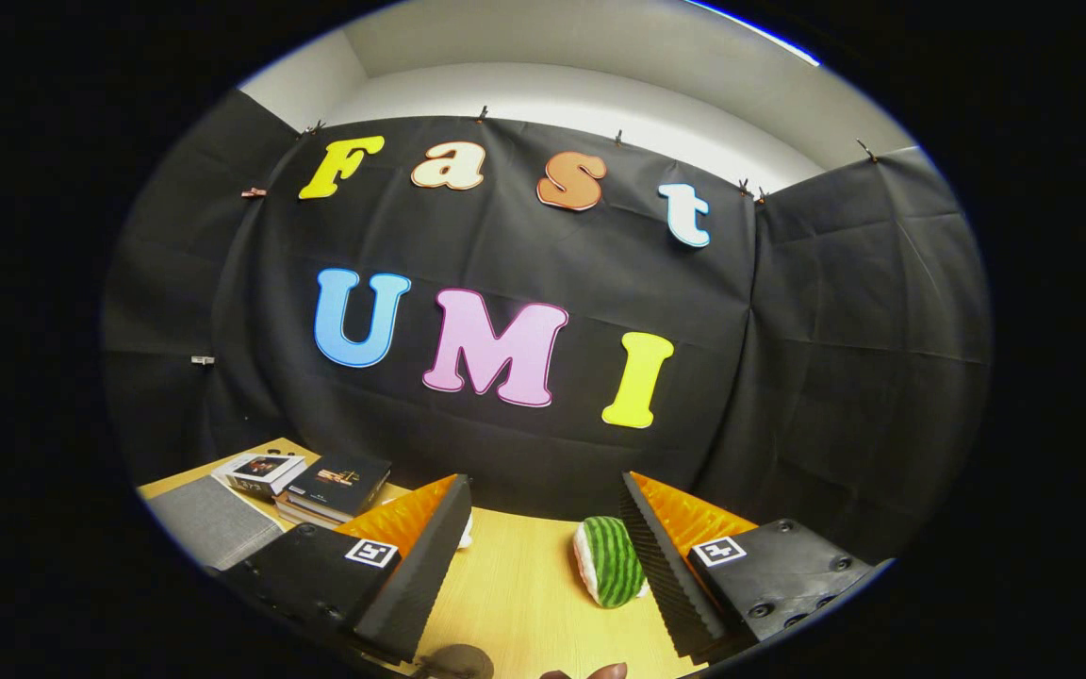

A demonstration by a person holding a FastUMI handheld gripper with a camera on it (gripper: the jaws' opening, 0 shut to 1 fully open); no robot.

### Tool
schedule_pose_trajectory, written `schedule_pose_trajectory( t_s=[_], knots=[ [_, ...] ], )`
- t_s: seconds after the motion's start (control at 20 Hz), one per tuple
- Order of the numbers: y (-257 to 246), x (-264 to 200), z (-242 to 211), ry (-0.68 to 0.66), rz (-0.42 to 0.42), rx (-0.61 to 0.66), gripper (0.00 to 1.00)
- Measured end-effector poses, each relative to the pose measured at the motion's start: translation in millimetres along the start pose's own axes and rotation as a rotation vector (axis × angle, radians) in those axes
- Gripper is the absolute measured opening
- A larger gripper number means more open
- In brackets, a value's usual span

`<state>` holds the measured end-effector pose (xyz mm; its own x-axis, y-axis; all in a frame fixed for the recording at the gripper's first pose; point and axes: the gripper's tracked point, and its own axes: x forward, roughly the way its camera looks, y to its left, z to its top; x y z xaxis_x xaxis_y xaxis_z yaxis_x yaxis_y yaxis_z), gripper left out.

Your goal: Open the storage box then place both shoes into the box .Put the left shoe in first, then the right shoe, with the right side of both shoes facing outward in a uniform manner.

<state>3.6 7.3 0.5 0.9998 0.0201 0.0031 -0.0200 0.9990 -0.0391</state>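
Note:
My gripper (543,483) is open, held above the wooden table (515,594), with nothing between its fingers. A green striped, watermelon-patterned shoe (610,560) with a white edge lies on the table just inside the right finger (661,556), partly hidden behind it. A small white piece (466,530), maybe part of the other shoe, peeks out from behind the left finger (425,556); I cannot tell what it is. A grey fabric-covered thing (208,530), possibly the storage box, lies left of the left finger.
A short stack of books (334,486) and a small white box (260,471) sit at the table's back left, by the black cloth wall. A person's fingertip (604,671) and a dark round object (456,662) show near the table's front edge.

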Motion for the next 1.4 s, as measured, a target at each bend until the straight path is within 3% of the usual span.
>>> schedule_pose_trajectory(
  t_s=[0.35, 0.75, 1.0, 1.15, 1.3, 1.4],
  knots=[
    [11, 1, -3, 0.010, 0.037, 0.014, 0.97],
    [57, -2, -20, 0.057, 0.226, 0.005, 0.97],
    [132, -11, -42, 0.153, 0.485, 0.169, 0.97],
    [178, -18, -68, 0.279, 0.637, 0.294, 0.98],
    [231, -45, -94, 0.451, 0.821, 0.512, 0.98],
    [258, -60, -113, 0.547, 0.892, 0.652, 0.98]
  ],
)
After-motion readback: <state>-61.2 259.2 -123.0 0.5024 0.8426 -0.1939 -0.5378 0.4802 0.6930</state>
